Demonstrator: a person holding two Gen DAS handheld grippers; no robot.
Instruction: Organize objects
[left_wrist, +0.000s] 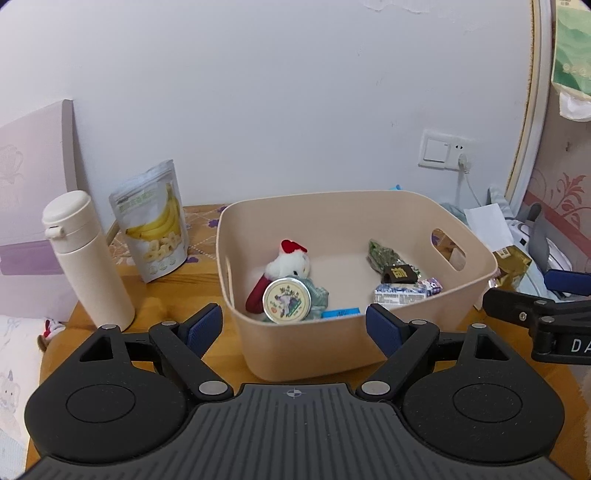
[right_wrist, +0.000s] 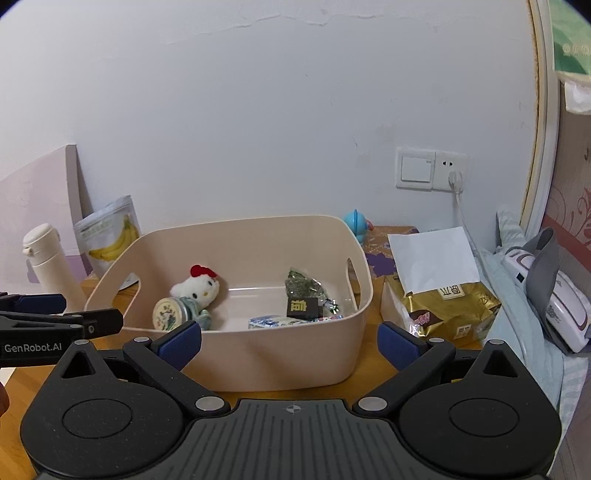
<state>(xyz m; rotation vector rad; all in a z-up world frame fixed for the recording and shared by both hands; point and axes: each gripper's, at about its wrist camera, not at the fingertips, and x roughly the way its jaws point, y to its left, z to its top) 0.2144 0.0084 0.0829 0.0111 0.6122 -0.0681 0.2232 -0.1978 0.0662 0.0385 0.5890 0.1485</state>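
At lower left of the left wrist view, on the wooden table, a cream flask upright, a banana-chip pouch leaning by the wall just beside it: both outside the bin, so probably waiting to be sorted. In the middle, a beige bin with handle cut-outs, placed within reach of both hands as the collecting spot; inside, a plush toy with a round tin resting against it, then a green snack packet, a dark wrapped sweet and a blue-white packet toward the right wall. Across the bottom, left tongs released, nothing between the blue pads. In the right wrist view, right tongs likewise spread and empty, aimed at the bin's near wall. At centre right, a gold bag under a white paper, off the bin, likely a next pick.
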